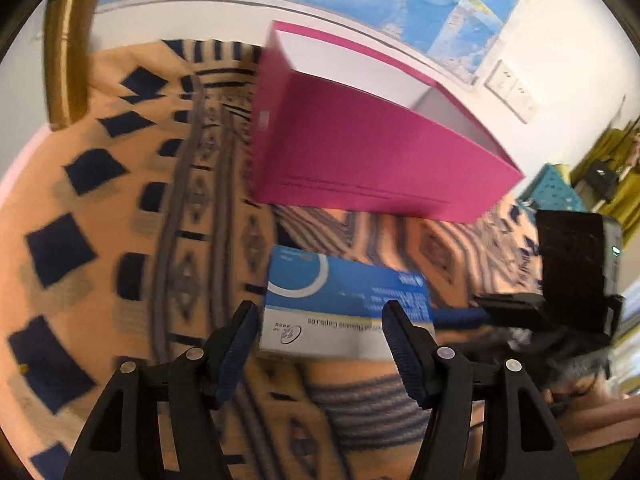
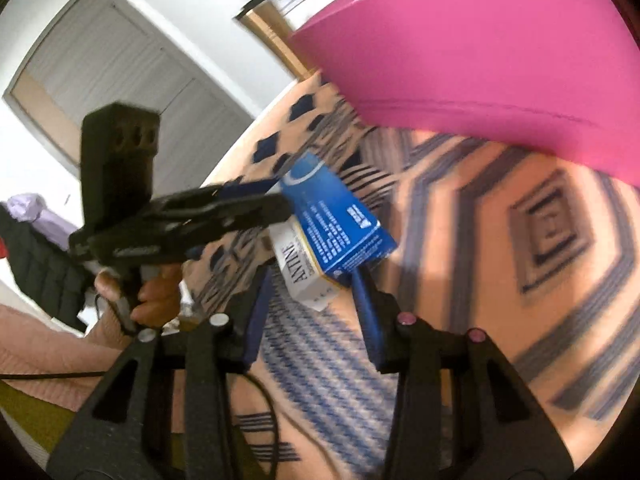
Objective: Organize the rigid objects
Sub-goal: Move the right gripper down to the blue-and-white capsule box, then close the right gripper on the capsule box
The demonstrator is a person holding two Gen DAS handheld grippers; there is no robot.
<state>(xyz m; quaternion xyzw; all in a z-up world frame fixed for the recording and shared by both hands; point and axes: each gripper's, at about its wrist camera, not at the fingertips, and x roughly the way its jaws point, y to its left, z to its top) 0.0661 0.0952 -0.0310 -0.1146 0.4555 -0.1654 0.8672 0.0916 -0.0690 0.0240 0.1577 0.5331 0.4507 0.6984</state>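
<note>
Both grippers are at the blue-and-white medicine box (image 1: 344, 304) lying on the patterned cloth (image 1: 132, 208). Left gripper (image 1: 320, 320) has its jaws around one long side; right gripper (image 2: 316, 292) sits at the short end. Can't tell if either actually pinches. Just beyond is the open pink box (image 1: 360, 152), white inside, contents hidden.

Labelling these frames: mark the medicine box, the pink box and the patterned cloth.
medicine box (image 1: 344, 288): left wrist view, on its blue top face.
pink box (image 1: 360, 148): left wrist view, on its long outer side wall.
patterned cloth (image 2: 500, 248): right wrist view, on a bare orange patch.
</note>
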